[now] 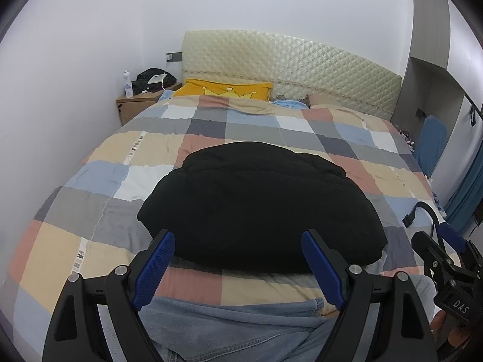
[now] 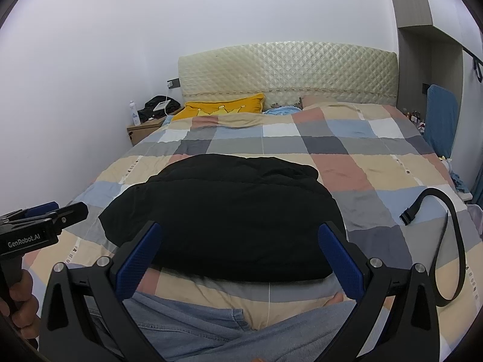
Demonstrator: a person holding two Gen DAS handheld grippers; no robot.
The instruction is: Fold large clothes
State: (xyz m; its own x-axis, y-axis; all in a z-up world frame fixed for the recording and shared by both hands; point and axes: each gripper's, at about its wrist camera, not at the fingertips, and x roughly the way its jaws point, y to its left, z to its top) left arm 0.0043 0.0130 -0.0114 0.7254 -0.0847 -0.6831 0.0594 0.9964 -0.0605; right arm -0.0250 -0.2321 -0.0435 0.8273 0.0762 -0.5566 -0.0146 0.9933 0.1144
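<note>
A bulky black garment (image 1: 259, 205) lies folded into a compact bundle on the checked bedspread (image 1: 90, 181); it also shows in the right wrist view (image 2: 223, 217). My left gripper (image 1: 238, 241) is open and empty, its blue pads just short of the bundle's near edge. My right gripper (image 2: 240, 232) is open and empty too, hovering at the bundle's near edge. Each gripper shows in the other's view, the right one (image 1: 446, 256) and the left one (image 2: 45, 220). Light blue denim (image 2: 211, 331) lies under both grippers at the bed's near edge.
A black strap with a buckle (image 2: 446, 232) lies on the bed to the right. A yellow pillow (image 1: 223, 89) and quilted headboard (image 1: 286, 66) are at the far end. A wooden nightstand (image 1: 135, 105) with a bottle stands at the far left. A blue panel (image 2: 440, 120) stands at the right.
</note>
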